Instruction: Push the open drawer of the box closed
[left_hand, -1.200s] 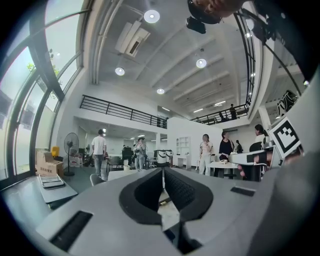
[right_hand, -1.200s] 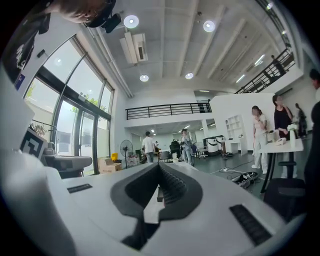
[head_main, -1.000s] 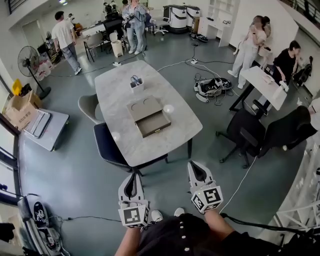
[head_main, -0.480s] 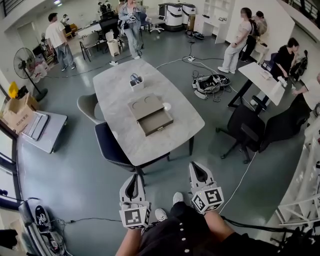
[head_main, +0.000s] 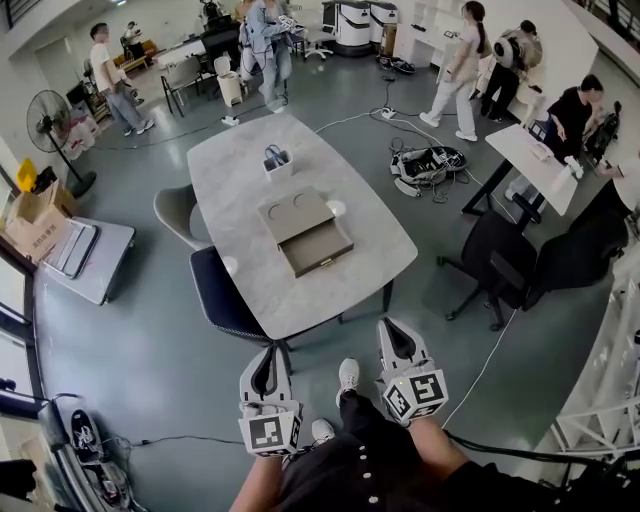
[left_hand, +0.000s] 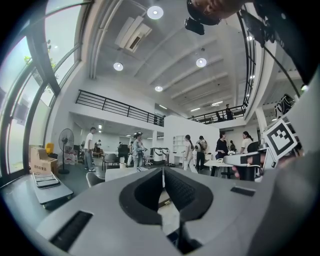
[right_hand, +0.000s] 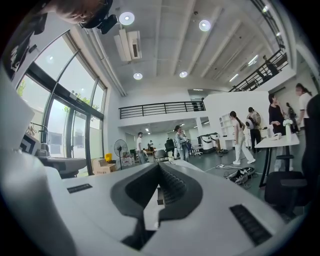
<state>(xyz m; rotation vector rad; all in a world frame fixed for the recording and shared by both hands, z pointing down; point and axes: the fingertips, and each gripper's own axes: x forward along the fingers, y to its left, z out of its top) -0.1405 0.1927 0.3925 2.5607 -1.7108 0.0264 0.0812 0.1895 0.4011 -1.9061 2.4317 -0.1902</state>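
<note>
The table (head_main: 232, 170) has drawn slightly nearer; box (head_main: 295, 213) mid-table, drawer (head_main: 318, 253) open toward its near edge; left gripper (head_main: 265, 360) and right gripper (head_main: 392, 336), jaws pressed together on nothing, hang well short, so the push is yet to start.

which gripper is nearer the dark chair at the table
Left. The left gripper is just this side of the dark chair; the right gripper sits well off to its right.

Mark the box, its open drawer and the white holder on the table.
box (head_main: 293, 212), head view, on its flat top panel.
drawer (head_main: 316, 250), head view, on the inside floor of the pulled-out part.
white holder (head_main: 276, 167), head view, on its near side wall.
</note>
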